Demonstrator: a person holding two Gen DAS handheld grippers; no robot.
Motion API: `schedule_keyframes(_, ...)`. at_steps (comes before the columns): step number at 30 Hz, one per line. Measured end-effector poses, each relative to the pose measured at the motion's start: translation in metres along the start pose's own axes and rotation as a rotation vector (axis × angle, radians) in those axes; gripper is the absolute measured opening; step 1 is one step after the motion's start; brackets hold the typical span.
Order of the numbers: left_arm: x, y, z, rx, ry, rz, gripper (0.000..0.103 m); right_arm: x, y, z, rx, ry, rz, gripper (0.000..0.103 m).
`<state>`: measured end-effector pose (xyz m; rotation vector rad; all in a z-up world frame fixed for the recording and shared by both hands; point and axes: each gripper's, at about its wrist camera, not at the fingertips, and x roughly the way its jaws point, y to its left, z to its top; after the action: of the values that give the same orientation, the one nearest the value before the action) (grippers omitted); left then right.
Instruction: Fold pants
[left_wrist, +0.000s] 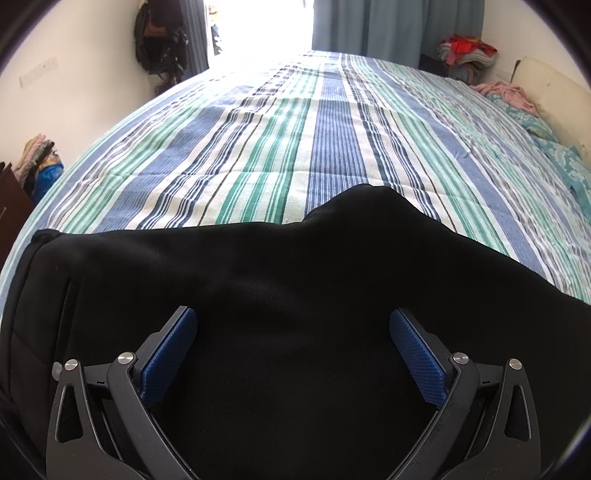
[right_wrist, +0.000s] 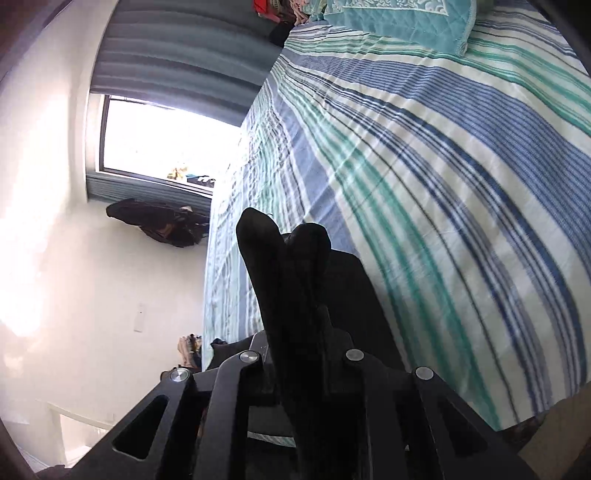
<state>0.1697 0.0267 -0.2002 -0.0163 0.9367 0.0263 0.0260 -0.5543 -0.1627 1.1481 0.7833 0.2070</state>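
Black pants (left_wrist: 280, 280) lie spread on the striped bedspread (left_wrist: 280, 140), filling the near part of the left wrist view. My left gripper (left_wrist: 293, 325) hovers over them, open, blue pads (left_wrist: 170, 354) wide apart, nothing between them. In the right wrist view, tilted sideways, my right gripper (right_wrist: 301, 325) is shut on a bunched fold of the black pants (right_wrist: 284, 266), which sticks up past the fingers and hides the pads. The bedspread also shows in this view (right_wrist: 443, 184).
A teal pillow (right_wrist: 402, 18) and pink cloth (left_wrist: 506, 92) lie at the head of the bed. A bright window (right_wrist: 166, 140) with grey curtains (left_wrist: 399, 26) is at the far side. Clothes piles (left_wrist: 37, 162) sit beside the bed on the left.
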Motion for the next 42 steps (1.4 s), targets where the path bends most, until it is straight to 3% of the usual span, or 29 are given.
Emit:
schedule_keyframes(3,0.0,0.002,0.005,0.002,0.041,-0.022,0.103,0.019,0.026,-0.023,0.028,-0.015,0.107,0.015)
schedule_keyframes(6,-0.009,0.006,0.01,0.016,0.12,-0.096,0.102,0.048,0.059,-0.048,0.034,-0.004,0.21,0.015)
schedule_keyframes(9,-0.04,0.018,0.003,-0.009,0.084,-0.197,0.101,0.083,0.094,-0.075,0.02,0.036,0.28,0.015)
schedule_keyframes(13,-0.073,0.032,-0.011,-0.016,0.005,-0.223,0.101,0.144,0.133,-0.108,-0.026,0.107,0.299,0.015)
schedule_keyframes(16,-0.081,0.044,-0.013,-0.064,-0.012,-0.24,0.101,0.188,0.147,-0.129,-0.028,0.152,0.296,0.015)
schedule_keyframes(19,-0.079,0.052,-0.009,-0.092,-0.018,-0.242,0.101,0.237,0.166,-0.151,-0.073,0.209,0.259,0.015)
schedule_keyframes(24,-0.068,0.055,-0.013,-0.118,0.015,-0.244,0.101,0.313,0.198,-0.194,-0.234,0.285,0.068,0.017)
schedule_keyframes(27,-0.064,0.056,-0.015,-0.119,0.035,-0.244,0.101,0.349,0.204,-0.217,-0.363,0.309,-0.143,0.034)
schedule_keyframes(28,-0.065,0.056,-0.016,-0.116,0.034,-0.246,0.101,0.356,0.203,-0.225,-0.413,0.329,-0.196,0.049)
schedule_keyframes(29,-0.068,0.056,-0.016,-0.11,0.027,-0.253,0.101,0.36,0.205,-0.231,-0.462,0.339,-0.223,0.056)
schedule_keyframes(32,-0.086,0.048,-0.013,-0.082,-0.012,-0.318,0.101,0.337,0.226,-0.235,-0.609,0.275,-0.226,0.058)
schedule_keyframes(35,-0.109,0.023,-0.012,-0.024,-0.027,-0.468,0.101,0.28,0.239,-0.234,-0.761,0.09,-0.265,0.086)
schedule_keyframes(38,-0.123,-0.024,-0.02,0.11,0.001,-0.563,0.1,0.217,0.23,-0.226,-0.801,-0.08,-0.332,0.089)
schedule_keyframes(39,-0.123,-0.039,-0.024,0.156,0.017,-0.561,0.097,0.202,0.224,-0.221,-0.786,-0.111,-0.349,0.089)
schedule_keyframes(41,-0.117,-0.067,-0.032,0.234,0.074,-0.554,0.067,0.176,0.209,-0.218,-0.743,-0.165,-0.37,0.089)
schedule_keyframes(42,-0.112,-0.077,-0.036,0.263,0.113,-0.55,0.063,0.163,0.204,-0.216,-0.716,-0.179,-0.376,0.089)
